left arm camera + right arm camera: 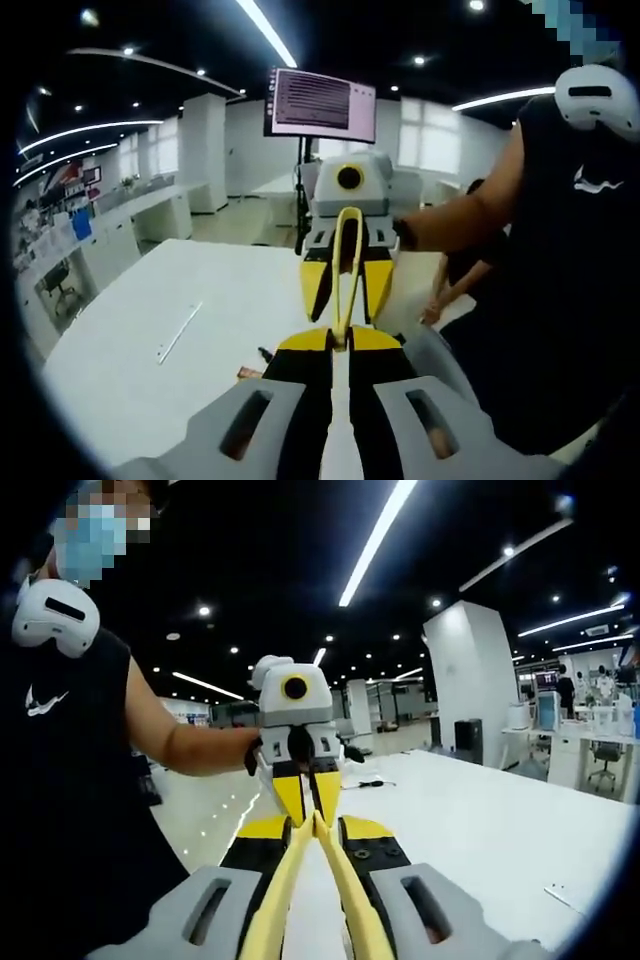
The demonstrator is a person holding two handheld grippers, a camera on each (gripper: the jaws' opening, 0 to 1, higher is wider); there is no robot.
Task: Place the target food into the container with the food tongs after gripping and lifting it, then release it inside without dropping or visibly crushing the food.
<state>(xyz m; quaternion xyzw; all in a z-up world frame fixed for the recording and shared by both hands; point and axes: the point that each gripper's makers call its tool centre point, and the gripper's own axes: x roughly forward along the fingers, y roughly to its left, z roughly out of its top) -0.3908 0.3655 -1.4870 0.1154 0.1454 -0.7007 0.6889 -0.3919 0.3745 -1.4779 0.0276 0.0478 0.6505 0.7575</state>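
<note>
Food tongs (318, 880): yellow, held in the air between the two grippers; two arms spread toward the right gripper view's camera and meet at the far end; in the left gripper view seen as a narrow upright loop.
Right gripper (315, 855): jaws closed against the outer sides of the tong arms, black with yellow ends.
Left gripper (340, 345): jaws drawn near together with a thin gap; tong end right at their tips, cannot tell whether pinched.
Facing: grippers nose to nose, each held by a hand of the person (570, 260) in a black sleeveless top.
Worktop (130, 390): white, below the grippers; a white strip (178, 333) lying flat, a small brown item (250, 373) near the left jaws, too small to identify.
Background: monitor (320, 103) on a stand beyond the worktop.
</note>
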